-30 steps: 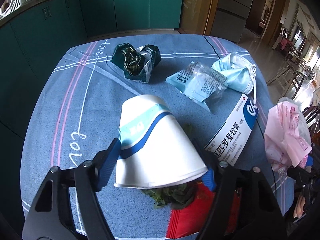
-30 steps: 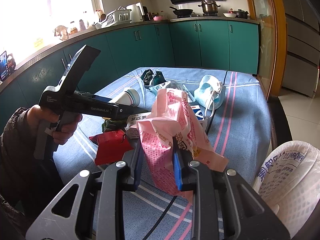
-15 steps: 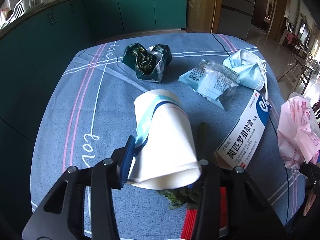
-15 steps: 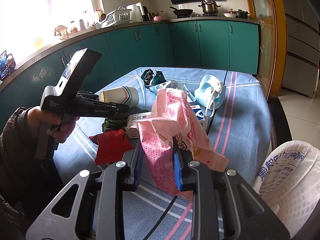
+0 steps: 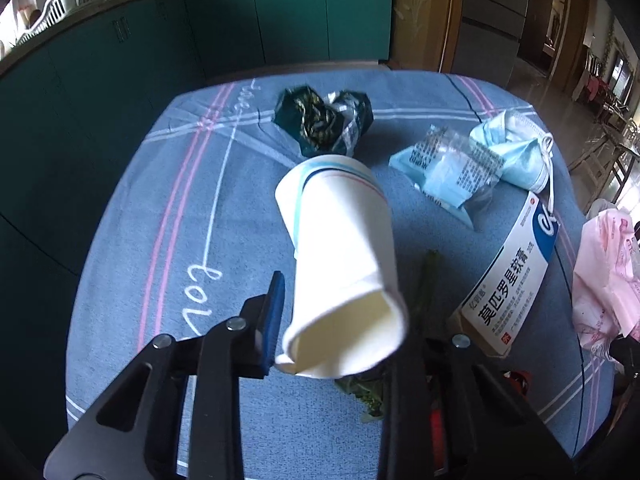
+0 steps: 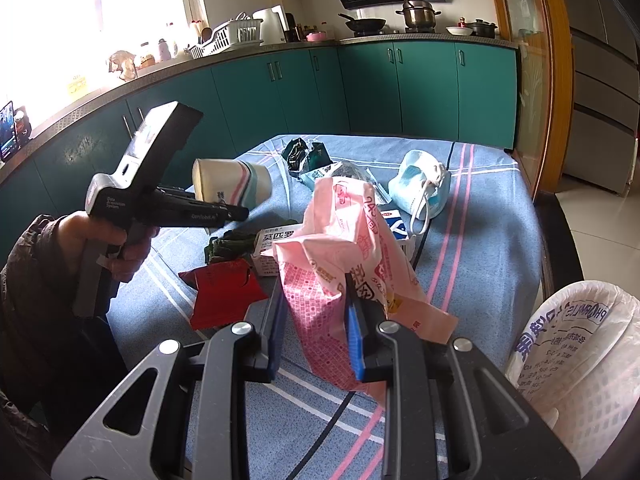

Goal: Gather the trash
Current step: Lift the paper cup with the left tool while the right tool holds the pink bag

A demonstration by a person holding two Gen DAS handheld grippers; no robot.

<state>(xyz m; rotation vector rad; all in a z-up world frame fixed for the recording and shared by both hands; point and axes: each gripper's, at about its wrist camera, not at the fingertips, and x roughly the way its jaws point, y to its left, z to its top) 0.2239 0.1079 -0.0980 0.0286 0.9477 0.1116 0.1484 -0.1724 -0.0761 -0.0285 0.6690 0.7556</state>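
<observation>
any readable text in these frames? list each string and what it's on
"莫匹罗星软膏": white and blue medicine box on the table; its small print is too small to read.
"GenRobot.AI": side of the left gripper.
"Data Acquisition System": the left gripper's handle, barely legible.
"love": stitched on the blue tablecloth, seen upside down.
Pink plastic bag held by the right gripper: print too creased to read.
Light blue wrapper: too small.

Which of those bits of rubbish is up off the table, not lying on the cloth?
The white paper cup. It is squeezed at its mouth between the left tongs, which have just been closing. The dark green wrapper, blue mask and medicine box lie flat.
</observation>
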